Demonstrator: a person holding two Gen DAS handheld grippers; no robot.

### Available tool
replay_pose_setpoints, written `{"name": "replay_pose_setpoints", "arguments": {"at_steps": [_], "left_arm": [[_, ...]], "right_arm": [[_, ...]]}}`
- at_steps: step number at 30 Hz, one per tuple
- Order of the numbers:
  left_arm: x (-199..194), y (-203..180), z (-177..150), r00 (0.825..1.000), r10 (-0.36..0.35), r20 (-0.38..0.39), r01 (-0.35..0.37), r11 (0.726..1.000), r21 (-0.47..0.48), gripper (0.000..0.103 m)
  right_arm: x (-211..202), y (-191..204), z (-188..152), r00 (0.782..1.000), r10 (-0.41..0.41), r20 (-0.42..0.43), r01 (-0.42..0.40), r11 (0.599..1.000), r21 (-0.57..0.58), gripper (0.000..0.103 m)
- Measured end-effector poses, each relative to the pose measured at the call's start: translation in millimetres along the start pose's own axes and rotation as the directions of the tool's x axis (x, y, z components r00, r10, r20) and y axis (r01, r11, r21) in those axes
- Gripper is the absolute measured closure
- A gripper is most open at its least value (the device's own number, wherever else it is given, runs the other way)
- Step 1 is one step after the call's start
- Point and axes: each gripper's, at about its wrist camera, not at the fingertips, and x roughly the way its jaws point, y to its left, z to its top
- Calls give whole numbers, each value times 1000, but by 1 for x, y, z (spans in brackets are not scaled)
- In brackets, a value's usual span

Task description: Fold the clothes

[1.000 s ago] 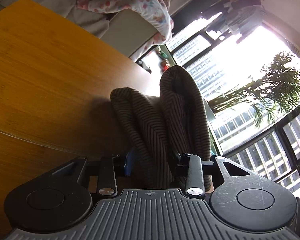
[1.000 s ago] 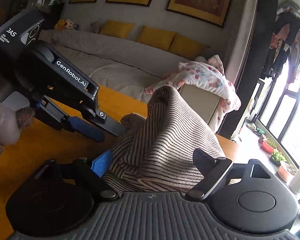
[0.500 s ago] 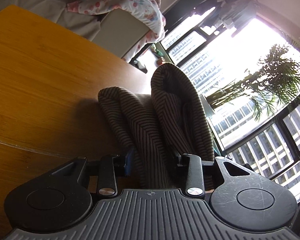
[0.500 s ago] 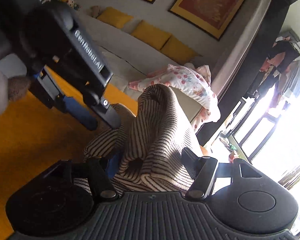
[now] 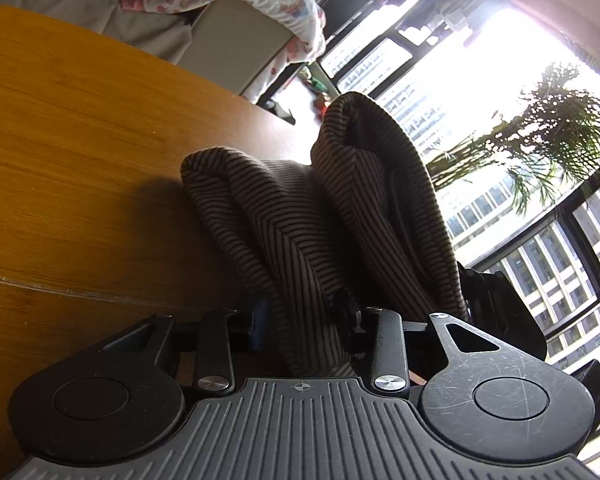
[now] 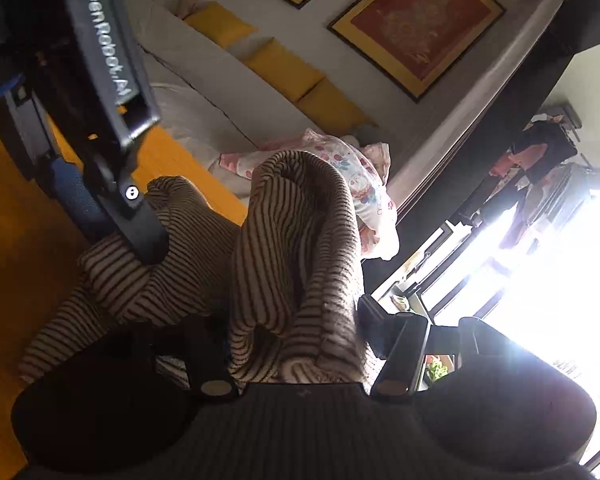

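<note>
The brown knitted garment with thin dark stripes (image 5: 300, 240) is bunched upright between both tools, its lower folds resting on the orange-brown wooden worktop (image 5: 80, 160). In the left wrist view the left gripper (image 5: 304, 320) has its jaws narrowed onto a thick wad of the knit and is closing a little further; the cloth rises from between them toward twelve o'clock and arches over toward one o'clock. In the right wrist view the right gripper (image 6: 296, 332) is closing around another hanging fold, which fills the gap between its jaws; the left tool reaches in from ten o'clock and bites the cloth nearby. Bare worktop spreads from eight to eleven o'clock of the garment, with a seam line across it at eight. The far edge runs past at twelve, just behind the garment, with a grey sofa (image 6: 188, 92) beyond.
</note>
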Motion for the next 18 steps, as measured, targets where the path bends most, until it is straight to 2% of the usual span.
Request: {"name": "replay_pose_setpoints", "arguments": {"at_steps": [1, 2, 5, 6, 8, 10, 13, 16, 18], "left_arm": [[0, -1, 0, 1000, -12, -3, 12, 1000, 4, 69], [2, -2, -1, 1000, -21, -11, 21, 1000, 8, 71], [10, -2, -3, 999, -23, -29, 24, 1000, 18, 72], [13, -2, -4, 999, -23, -34, 23, 1000, 20, 73], [17, -1, -4, 999, -37, -36, 38, 999, 15, 73], [16, 0, -3, 998, -39, -38, 40, 999, 18, 73], [12, 3, -3, 998, -44, -41, 45, 999, 24, 73], [-3, 10, 1, 999, -29, -26, 29, 1000, 6, 73], [-18, 15, 5, 1000, -27, 4, 27, 1000, -16, 72]], "right_arm": [[-2, -8, 3, 1000, -5, 16, 4, 1000, 3, 73], [-10, -17, 10, 999, -13, 47, 13, 1000, -2, 76], [-40, -36, 32, 986, -17, 168, 27, 998, -57, 78], [-51, -34, 36, 979, 0, 203, 20, 995, -96, 78], [-63, -19, 32, 973, 60, 222, -17, 981, -191, 78], [-67, 2, 20, 975, 124, 187, -72, 962, -264, 78], [-62, 31, -4, 979, 167, 117, -118, 931, -345, 78], [-63, 49, -18, 979, 167, 120, -102, 899, -425, 78], [-60, 54, -20, 976, 187, 109, -120, 887, -447, 77]]}}
